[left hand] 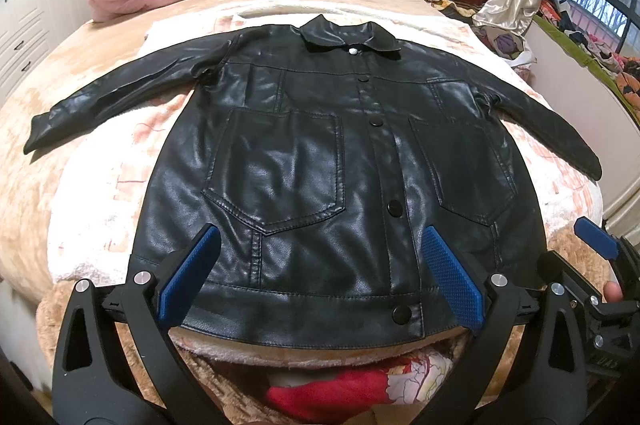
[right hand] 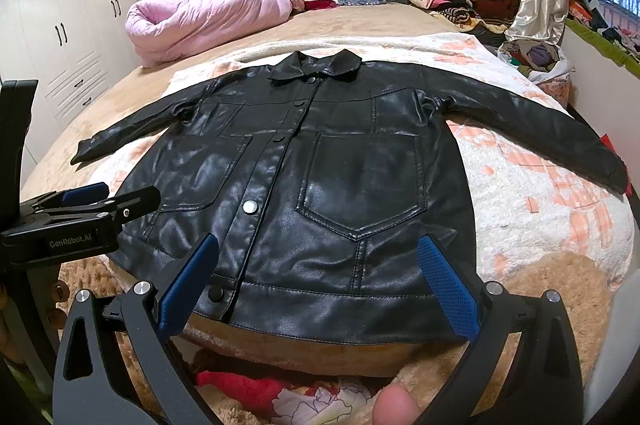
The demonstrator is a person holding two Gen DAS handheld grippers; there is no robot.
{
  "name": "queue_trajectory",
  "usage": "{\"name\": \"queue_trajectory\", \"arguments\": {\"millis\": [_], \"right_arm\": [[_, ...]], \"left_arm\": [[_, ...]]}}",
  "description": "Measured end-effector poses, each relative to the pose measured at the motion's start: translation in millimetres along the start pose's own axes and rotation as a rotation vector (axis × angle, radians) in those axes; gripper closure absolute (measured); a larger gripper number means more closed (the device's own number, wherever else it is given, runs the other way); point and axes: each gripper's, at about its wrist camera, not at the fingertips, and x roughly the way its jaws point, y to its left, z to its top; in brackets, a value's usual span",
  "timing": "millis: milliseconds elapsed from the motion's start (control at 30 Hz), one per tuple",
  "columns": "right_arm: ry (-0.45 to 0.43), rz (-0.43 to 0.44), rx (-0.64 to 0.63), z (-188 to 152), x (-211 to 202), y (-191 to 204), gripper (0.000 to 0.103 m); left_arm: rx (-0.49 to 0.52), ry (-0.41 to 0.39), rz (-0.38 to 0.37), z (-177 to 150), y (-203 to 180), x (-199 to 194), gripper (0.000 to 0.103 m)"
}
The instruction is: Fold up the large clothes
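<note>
Lying flat and buttoned at frame centre on a bed (left hand: 60, 129), a black jacket (left hand: 320, 161) spreads both sleeves, while left tongs (left hand: 320, 281) and right tongs (right hand: 318, 289) hover wide and empty at its hem.

glossy leather jacket (left hand: 320, 153) — fleecy blanket (left hand: 96, 209)

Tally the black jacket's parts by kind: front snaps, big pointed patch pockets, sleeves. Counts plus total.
Snaps: 5
Pointed patch pockets: 2
Sleeves: 2
Total: 9
</note>
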Motion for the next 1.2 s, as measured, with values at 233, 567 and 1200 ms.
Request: {"name": "queue_trajectory", "arguments": {"millis": [233, 567, 1200], "right_arm": [[0.0, 0.0, -0.003, 0, 0, 0, 0.004], [-0.001, -0.002, -0.001, 1, 2, -1, 0.004], [0.001, -0.033, 0.025, 35, 30, -23, 0.004]], "left_arm": [[0.0, 0.002, -0.002, 0, 0, 0, 0.009], [0.003, 0.004, 0.002, 1, 1, 4, 0.009], [0.012, -0.008, -0.008, 41, -7, 30, 0.009]]}}
